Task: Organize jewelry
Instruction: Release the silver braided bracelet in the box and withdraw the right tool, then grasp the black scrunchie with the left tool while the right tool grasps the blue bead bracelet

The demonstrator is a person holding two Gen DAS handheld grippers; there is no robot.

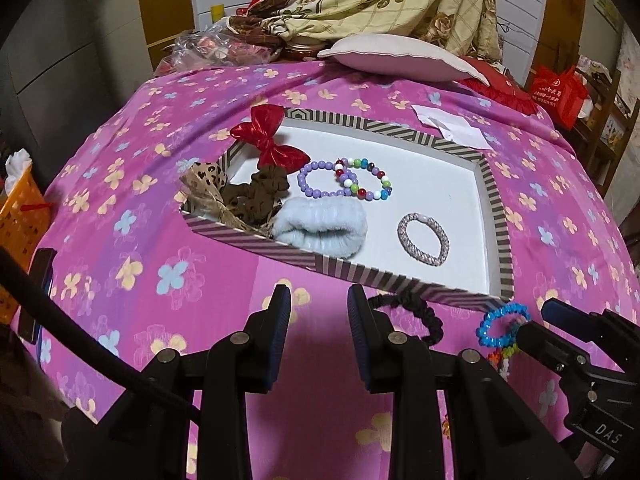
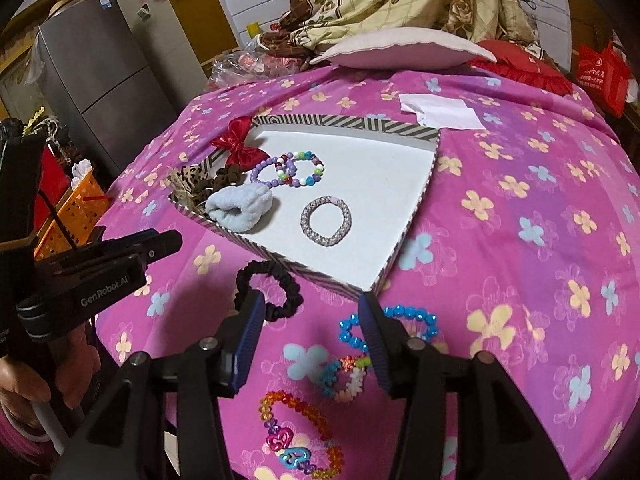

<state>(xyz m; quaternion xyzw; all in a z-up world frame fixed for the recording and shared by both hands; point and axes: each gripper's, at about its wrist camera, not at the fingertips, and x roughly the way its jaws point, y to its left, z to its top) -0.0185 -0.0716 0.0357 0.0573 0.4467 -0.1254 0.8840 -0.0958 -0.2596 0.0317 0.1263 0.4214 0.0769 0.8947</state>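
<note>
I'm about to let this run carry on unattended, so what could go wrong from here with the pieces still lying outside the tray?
1. The black fabric scrunchie lies right against the striped shallow tray; the open right gripper might nudge the rim while reaching for it.
2. The blue bead bracelet and the multicoloured flower-bead bracelet beside it lie close together, so one grab could snag both.
3. The soft pink flowered bedspread may let beads sink, making a pinch slip.
</note>
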